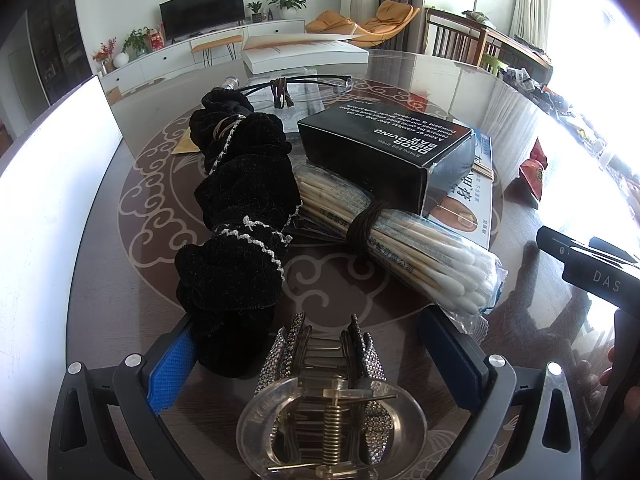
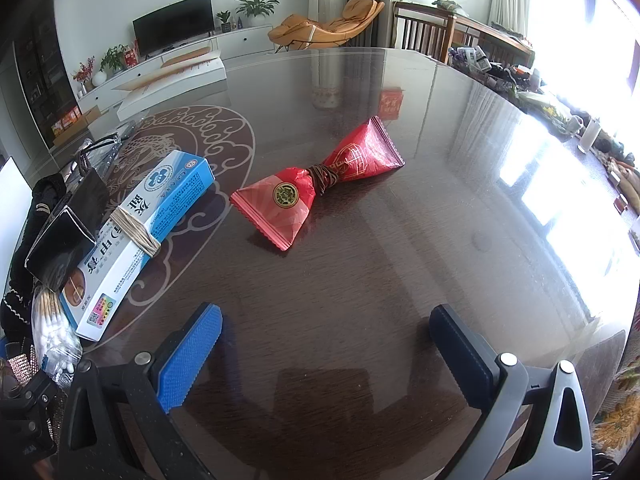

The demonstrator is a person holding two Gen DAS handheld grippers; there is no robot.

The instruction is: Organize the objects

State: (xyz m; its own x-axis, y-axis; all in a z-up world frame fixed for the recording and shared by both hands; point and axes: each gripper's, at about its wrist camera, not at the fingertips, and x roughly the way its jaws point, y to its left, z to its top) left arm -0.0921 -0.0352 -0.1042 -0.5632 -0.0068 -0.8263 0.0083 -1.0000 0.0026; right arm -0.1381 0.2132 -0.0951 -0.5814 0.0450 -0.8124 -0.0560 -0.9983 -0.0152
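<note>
My left gripper is open, its jaws wide on either side of a rhinestone hair claw clip that lies between them on the glass table; neither pad touches it. Ahead lie a black velvet bundle, a bag of cotton swabs tied with a dark band, and a black box on top of a blue-and-white box. My right gripper is open and empty above bare table. A red packet tied in the middle lies ahead of it. The blue-and-white box shows at its left.
A white flat box and a cable lie at the table's far side. The right gripper's body shows at the left view's right edge. Clutter lines the table's right rim. Wooden chairs stand behind.
</note>
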